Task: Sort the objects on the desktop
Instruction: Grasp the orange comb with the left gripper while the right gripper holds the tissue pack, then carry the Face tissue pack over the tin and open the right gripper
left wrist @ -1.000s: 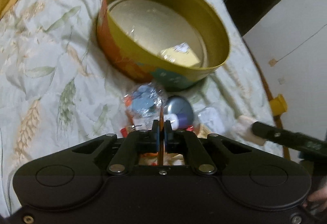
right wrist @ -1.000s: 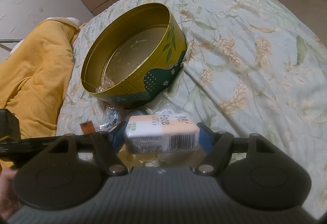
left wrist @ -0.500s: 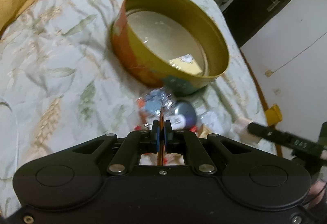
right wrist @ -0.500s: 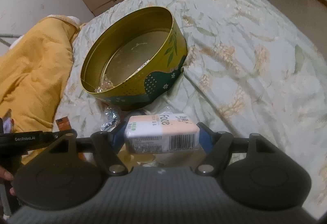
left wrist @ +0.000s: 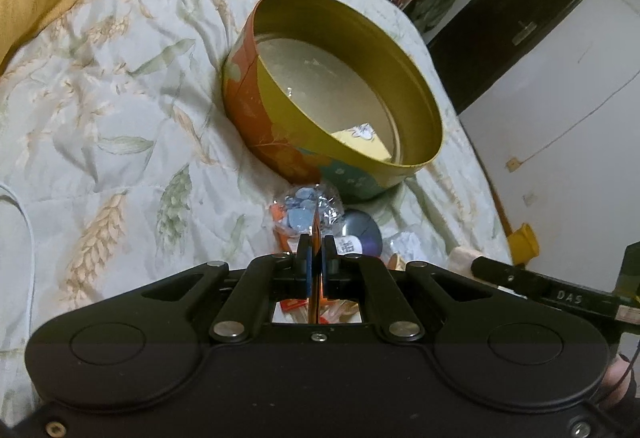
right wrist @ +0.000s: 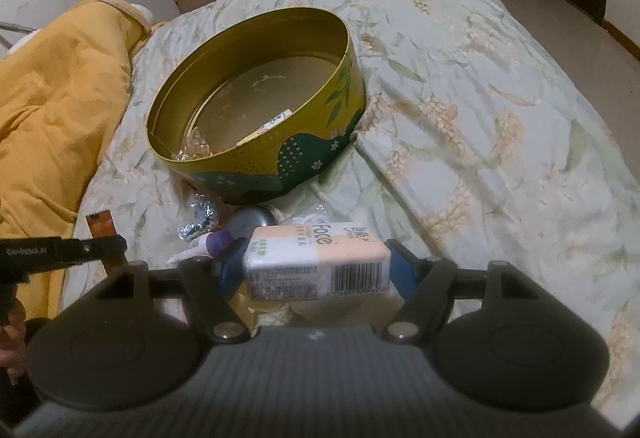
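Left gripper [left wrist: 316,258] clamped on a thin orange sachet [left wrist: 315,234], seen edge-on: flat faces pressed between the pads, long axis running forward along the fingers, tip poking out past them toward the tin [left wrist: 280,110]. Same sachet [right wrist: 100,224] seen flat from the right wrist view, serrated end up, standing roughly upright behind the left gripper's finger.

Right gripper [right wrist: 316,266] closed on a tissue pack [right wrist: 316,262]: long axis crosswise, spanning from one blue pad to the other, barcode face toward the camera, "Face" label on top. Held above the quilt [right wrist: 480,118], short of the tin [right wrist: 256,166].

Tin round, open, upright on the quilt [left wrist: 100,142], straight ahead of both grippers. Inside: a yellow packet [left wrist: 362,142] lying flat near the near wall, and a crinkled clear wrapper [right wrist: 194,148] at the left.

Between tin and grippers, a small heap on the quilt: a clear bag of blue pieces [left wrist: 304,210], a grey dome [left wrist: 360,230], a foil wrapper [right wrist: 202,214].

Yellow blanket [right wrist: 48,110] beside the quilt at the left.
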